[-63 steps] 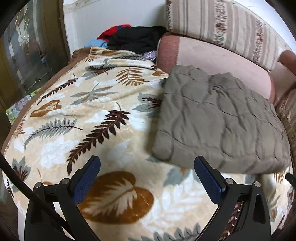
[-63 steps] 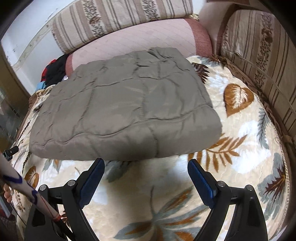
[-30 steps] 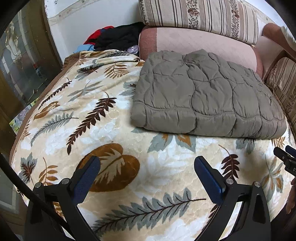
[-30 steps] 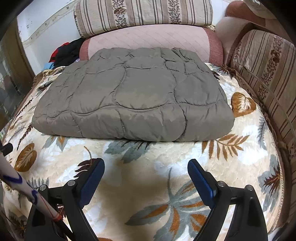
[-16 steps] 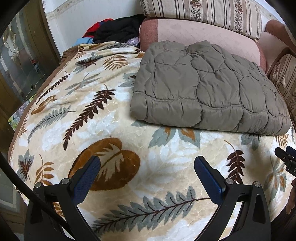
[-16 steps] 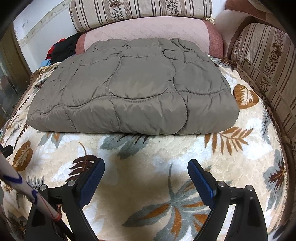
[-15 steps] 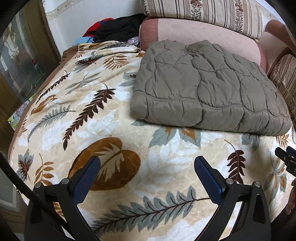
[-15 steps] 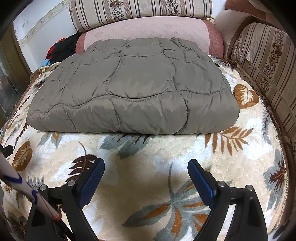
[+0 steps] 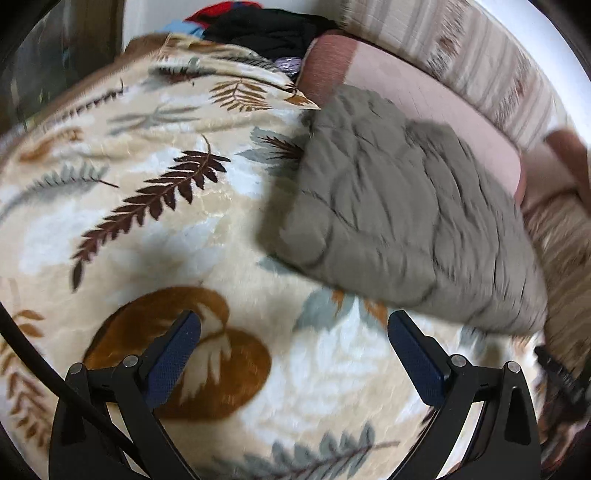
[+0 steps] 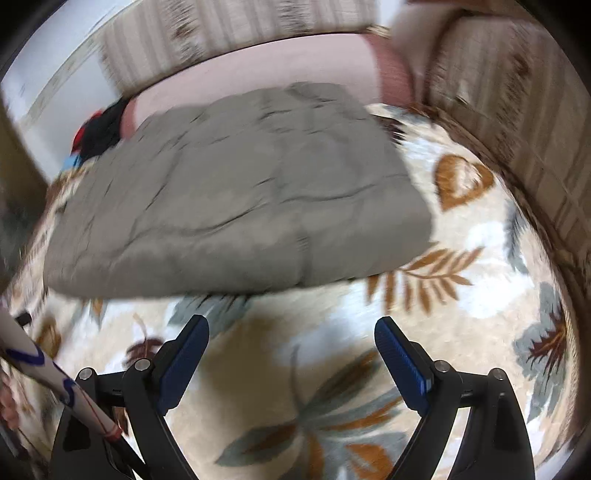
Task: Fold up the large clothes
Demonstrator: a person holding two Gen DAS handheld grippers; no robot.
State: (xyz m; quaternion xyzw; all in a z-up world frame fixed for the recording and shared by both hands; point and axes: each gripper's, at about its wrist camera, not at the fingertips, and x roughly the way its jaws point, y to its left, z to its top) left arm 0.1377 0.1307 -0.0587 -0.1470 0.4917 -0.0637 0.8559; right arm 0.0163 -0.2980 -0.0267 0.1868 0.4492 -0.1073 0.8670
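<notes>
A grey-brown quilted jacket (image 9: 399,218) lies folded into a thick rectangle on a leaf-patterned blanket (image 9: 155,236), its far edge against the pink sofa cushion. The right wrist view shows the same folded jacket (image 10: 236,206) filling the middle. My left gripper (image 9: 293,349) is open, over bare blanket short of the jacket's near left corner. My right gripper (image 10: 291,350) is also open and holds nothing, hovering over the blanket (image 10: 480,295) just in front of the jacket's near edge. Both views are motion-blurred.
A pile of black, red and blue clothes (image 9: 258,26) sits at the far left corner. Striped back cushions (image 9: 461,62) and a pink cushion (image 10: 258,77) bound the far side; a striped sofa arm (image 10: 524,122) bounds the right. A dark cabinet (image 9: 44,70) stands at left.
Both cameras have swung and moved closer to the jacket, blurring the picture. The jacket lies folded as before. Both grippers remain open and empty.
</notes>
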